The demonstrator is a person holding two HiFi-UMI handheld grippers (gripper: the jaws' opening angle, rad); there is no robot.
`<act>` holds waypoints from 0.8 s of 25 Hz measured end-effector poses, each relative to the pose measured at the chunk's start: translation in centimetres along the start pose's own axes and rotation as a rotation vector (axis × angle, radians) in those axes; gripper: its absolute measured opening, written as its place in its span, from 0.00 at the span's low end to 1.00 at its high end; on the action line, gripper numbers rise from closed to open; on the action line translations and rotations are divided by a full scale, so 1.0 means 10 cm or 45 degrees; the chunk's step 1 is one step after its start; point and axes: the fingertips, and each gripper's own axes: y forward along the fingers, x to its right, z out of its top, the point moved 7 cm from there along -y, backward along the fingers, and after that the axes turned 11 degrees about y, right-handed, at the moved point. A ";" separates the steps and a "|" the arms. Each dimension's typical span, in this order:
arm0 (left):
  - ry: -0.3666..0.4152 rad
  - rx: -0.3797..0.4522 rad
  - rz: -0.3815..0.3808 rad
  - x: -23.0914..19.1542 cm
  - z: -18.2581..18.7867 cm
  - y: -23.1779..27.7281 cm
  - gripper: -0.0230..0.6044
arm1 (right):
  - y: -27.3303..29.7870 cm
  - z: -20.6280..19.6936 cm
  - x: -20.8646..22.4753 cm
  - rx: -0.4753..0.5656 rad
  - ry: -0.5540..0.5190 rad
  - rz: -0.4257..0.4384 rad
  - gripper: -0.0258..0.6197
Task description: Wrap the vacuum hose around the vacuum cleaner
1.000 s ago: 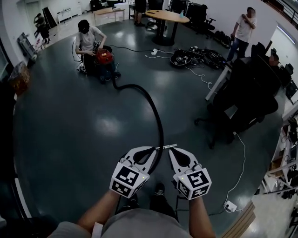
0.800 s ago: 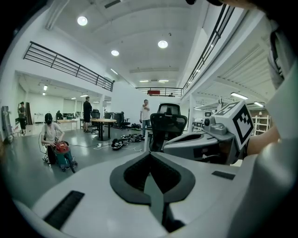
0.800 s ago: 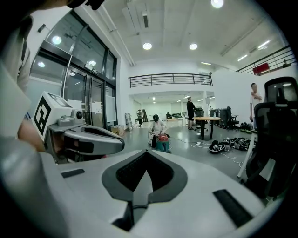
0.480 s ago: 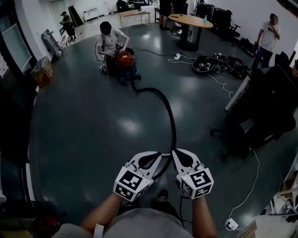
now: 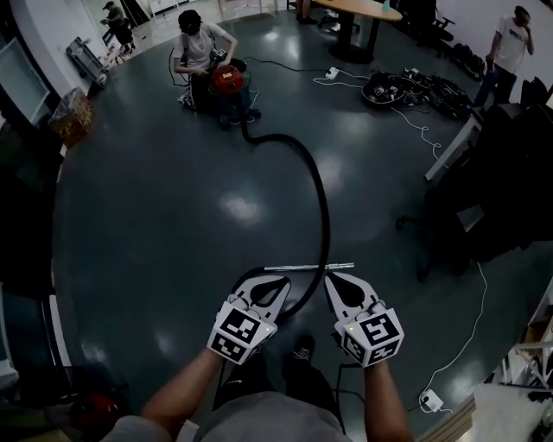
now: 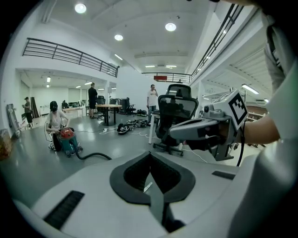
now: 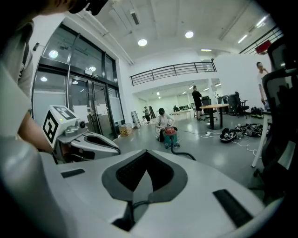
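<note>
A red and teal vacuum cleaner [image 5: 227, 82] stands far across the dark floor, and a person [image 5: 198, 45] crouches behind it. Its black hose [image 5: 323, 205] arcs from it toward me and ends between my grippers at a metal wand [image 5: 308, 267] lying crosswise on the floor. My left gripper [image 5: 282, 284] and right gripper [image 5: 332, 281] hover side by side just short of the wand, both shut with nothing between their fingers. The left gripper view shows the vacuum cleaner [image 6: 69, 140], the hose [image 6: 93, 155] and my right gripper [image 6: 179, 132]. The right gripper view shows the vacuum cleaner [image 7: 170, 135] and my left gripper [image 7: 114, 149].
A black office chair [image 5: 484, 194] stands at the right beside a desk edge. Bags and cables [image 5: 413, 88] lie at the far right near a round table [image 5: 361, 10]. A white cable with a power strip [image 5: 429, 400] runs at my right. Another person [image 5: 511, 41] stands far right.
Both grippers have sunk toward the floor and stayed shut. The view has tipped down, so the vacuum cleaner sits higher in the picture. The wand now shows just beyond the fingertips.
</note>
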 end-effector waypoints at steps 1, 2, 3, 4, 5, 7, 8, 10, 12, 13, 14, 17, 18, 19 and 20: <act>-0.006 -0.023 -0.012 -0.04 -0.12 0.07 0.05 | 0.07 -0.10 0.04 -0.031 0.003 -0.002 0.04; -0.010 -0.045 -0.022 -0.09 -0.25 0.14 0.05 | 0.15 -0.21 0.09 -0.064 0.003 -0.004 0.05; -0.011 -0.064 -0.034 -0.13 -0.38 0.21 0.05 | 0.24 -0.32 0.15 -0.094 0.005 -0.005 0.05; -0.011 -0.081 -0.046 -0.19 -0.51 0.29 0.05 | 0.34 -0.42 0.20 -0.117 0.013 -0.005 0.05; -0.015 -0.096 -0.058 -0.25 -0.65 0.38 0.05 | 0.45 -0.52 0.26 -0.136 0.025 -0.005 0.05; -0.036 -0.125 -0.075 -0.37 -0.93 0.54 0.05 | 0.67 -0.74 0.38 -0.180 0.041 -0.013 0.05; -0.049 -0.139 -0.083 -0.42 -1.10 0.62 0.05 | 0.78 -0.87 0.44 -0.207 0.043 -0.019 0.05; -0.067 -0.174 -0.105 -0.48 -1.44 0.79 0.05 | 1.00 -1.16 0.57 -0.263 0.044 -0.031 0.05; -0.080 -0.216 -0.130 -0.55 -1.80 1.00 0.05 | 1.21 -1.45 0.73 -0.311 0.055 -0.043 0.05; -0.088 -0.237 -0.139 -0.58 -2.00 1.10 0.05 | 1.31 -1.60 0.81 -0.333 0.061 -0.048 0.05; -0.096 -0.256 -0.146 -0.62 -2.20 1.20 0.05 | 1.41 -1.76 0.89 -0.353 0.065 -0.054 0.05; -0.124 -0.318 -0.170 -0.73 -2.82 1.49 0.05 | 1.72 -2.26 1.12 -0.414 0.051 -0.068 0.05; -0.131 -0.345 -0.181 -0.77 -3.03 1.59 0.05 | 1.82 -2.43 1.20 -0.442 0.040 -0.067 0.05; -0.136 -0.369 -0.189 -0.81 -3.22 1.68 0.05 | 1.92 -2.62 1.28 -0.474 0.025 -0.059 0.07; -0.139 -0.385 -0.193 -0.85 -3.41 1.78 0.05 | 2.01 -2.80 1.37 -0.509 0.006 -0.048 0.09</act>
